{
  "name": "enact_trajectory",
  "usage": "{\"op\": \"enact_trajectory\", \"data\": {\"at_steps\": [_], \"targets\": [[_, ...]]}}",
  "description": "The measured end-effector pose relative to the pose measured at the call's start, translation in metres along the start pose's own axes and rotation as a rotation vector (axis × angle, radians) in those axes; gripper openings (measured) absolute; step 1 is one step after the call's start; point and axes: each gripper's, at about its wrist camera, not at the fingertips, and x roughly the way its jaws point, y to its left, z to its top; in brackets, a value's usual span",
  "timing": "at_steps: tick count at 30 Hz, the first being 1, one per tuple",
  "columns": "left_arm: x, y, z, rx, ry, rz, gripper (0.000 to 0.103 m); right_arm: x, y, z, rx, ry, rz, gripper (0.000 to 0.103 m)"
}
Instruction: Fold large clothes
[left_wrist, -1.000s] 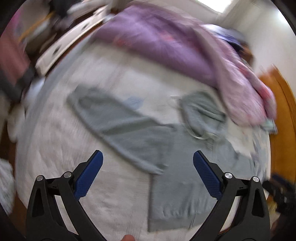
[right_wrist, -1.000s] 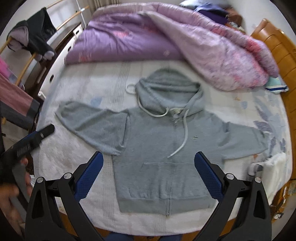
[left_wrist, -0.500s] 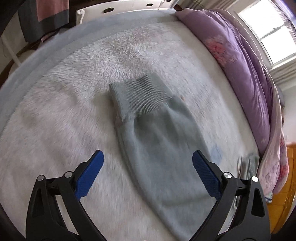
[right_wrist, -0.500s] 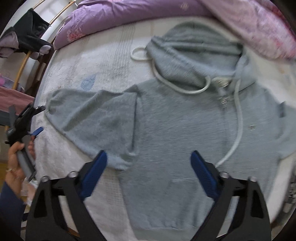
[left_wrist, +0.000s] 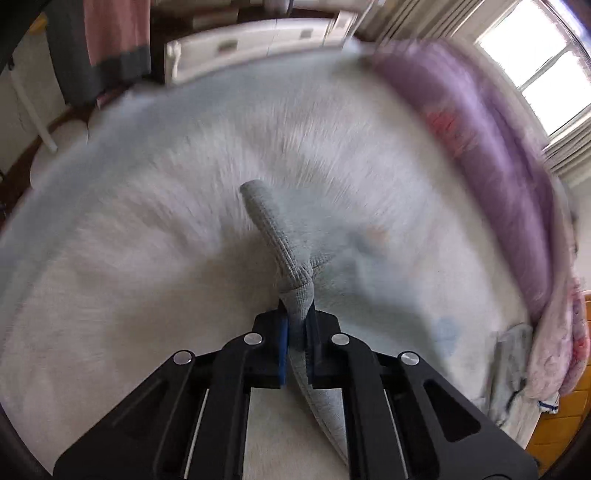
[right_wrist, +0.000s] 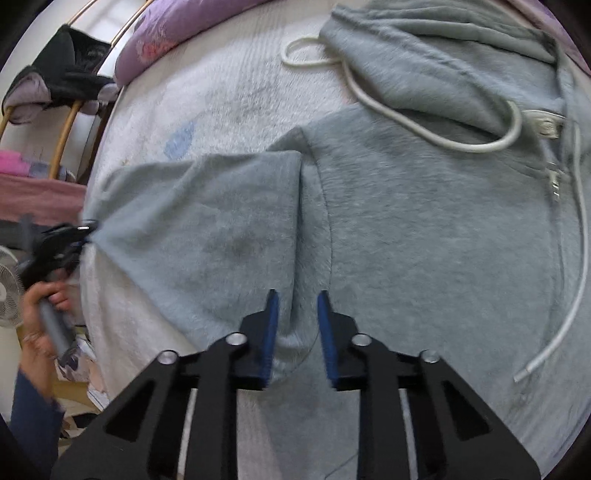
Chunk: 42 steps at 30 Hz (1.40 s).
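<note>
A grey zip hoodie (right_wrist: 424, 229) lies face up on the white fleecy bed cover (left_wrist: 129, 295), its hood (right_wrist: 443, 62) toward the quilt and a white drawcord (right_wrist: 461, 144) looping over the chest. My left gripper (left_wrist: 297, 325) is shut on the ribbed cuff (left_wrist: 273, 236) of the hoodie's left-hand sleeve, which bunches up between the pads. In the right wrist view that same left gripper (right_wrist: 83, 230) pinches the sleeve end, held by a person's hand (right_wrist: 44, 306). My right gripper (right_wrist: 297, 317) points down at the underarm, its jaws closing on a ridge of grey fabric (right_wrist: 297, 350).
A purple quilt (left_wrist: 498, 155) is heaped along the far side of the bed. White drawers (left_wrist: 258, 40) and hanging clothes stand beyond the bed's edge. A rack with dark clothing (right_wrist: 74, 62) and a fan (right_wrist: 7, 291) are at the left. A wooden headboard (left_wrist: 565, 417) shows at the right.
Both grippers came down onto the hoodie and closed from wide open. The left one took hold of the sleeve cuff; the right one pinched the underarm fabric.
</note>
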Motion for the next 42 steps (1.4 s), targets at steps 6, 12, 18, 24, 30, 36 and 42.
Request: {"op": "enact_trajectory", "data": {"at_steps": [6,12,18,24,30,36,42], "targets": [[-0.113,-0.048,-0.018,0.127,-0.184,-0.140,0.006,0.032,-0.007,0.002,0.009,0.050,-0.014,0.003],[-0.173,-0.164,-0.069,0.296,-0.279,-0.280,0.006,0.012,-0.037,0.007,0.052,0.091,0.119,0.004],[-0.176,-0.290,-0.148,0.396,-0.228,-0.418,0.006,-0.077,-0.123,0.005,0.059,-0.034,0.115,0.006],[-0.134,-0.397,-0.260,0.524,-0.065,-0.462,0.006,-0.167,-0.247,-0.002,0.096,-0.154,-0.047,0.006],[-0.053,-0.470,-0.378,0.695,0.130,-0.412,0.006,-0.234,-0.353,-0.011,0.152,-0.214,-0.195,0.006],[0.021,-0.490,-0.451,0.795,0.280,-0.287,0.006,-0.271,-0.436,-0.022,0.252,-0.236,-0.244,0.007],[0.031,-0.503,-0.488,0.845,0.328,-0.280,0.006,-0.316,-0.510,-0.026,0.375,-0.282,-0.372,0.013]]}}
